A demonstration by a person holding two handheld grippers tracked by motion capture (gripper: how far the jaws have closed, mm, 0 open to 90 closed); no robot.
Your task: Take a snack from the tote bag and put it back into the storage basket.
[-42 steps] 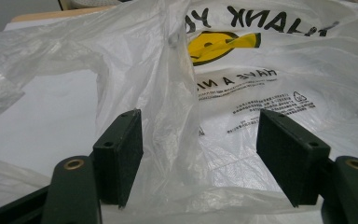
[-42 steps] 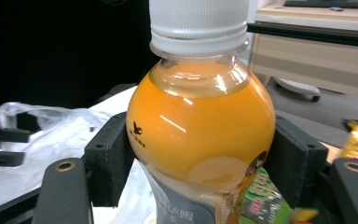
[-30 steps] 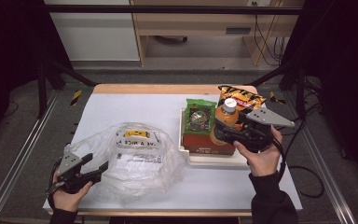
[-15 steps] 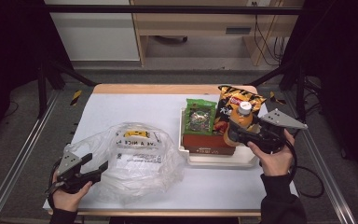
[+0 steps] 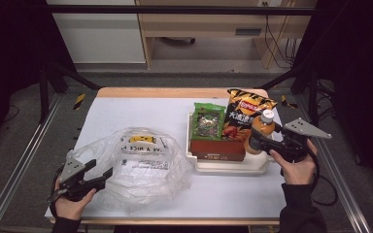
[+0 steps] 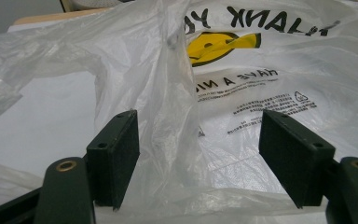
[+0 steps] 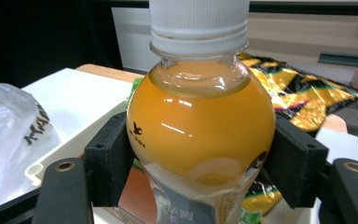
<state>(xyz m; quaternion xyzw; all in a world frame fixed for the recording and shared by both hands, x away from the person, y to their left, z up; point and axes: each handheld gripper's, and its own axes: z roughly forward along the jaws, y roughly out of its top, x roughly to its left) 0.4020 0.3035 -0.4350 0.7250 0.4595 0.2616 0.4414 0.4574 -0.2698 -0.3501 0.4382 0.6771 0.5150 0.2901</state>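
A person sits at a white table (image 5: 126, 111) holding a gripper in each hand. The right gripper (image 5: 255, 141) is clamped on a small bottle of orange drink (image 5: 259, 136) with a white cap, held upright at the right end of a white tray (image 5: 223, 166). In the right gripper view both black pads press the bottle's (image 7: 200, 126) round shoulder; its label carries small writing too cut off to read.

The tray also holds a dark red box (image 5: 217, 145), a green snack packet (image 5: 209, 121) with writing too small to read, and a black and yellow crisp bag (image 5: 242, 110) with a red round logo.

The left gripper (image 5: 104, 174) rests at the near edge of a crumpled clear plastic bag (image 5: 136, 160), jaws spread apart with a fold of film between them. The bag (image 6: 242, 70) shows, upside down, a yellow smiley, "THANK YOU" partly cut off, and "HAVE A NICE".
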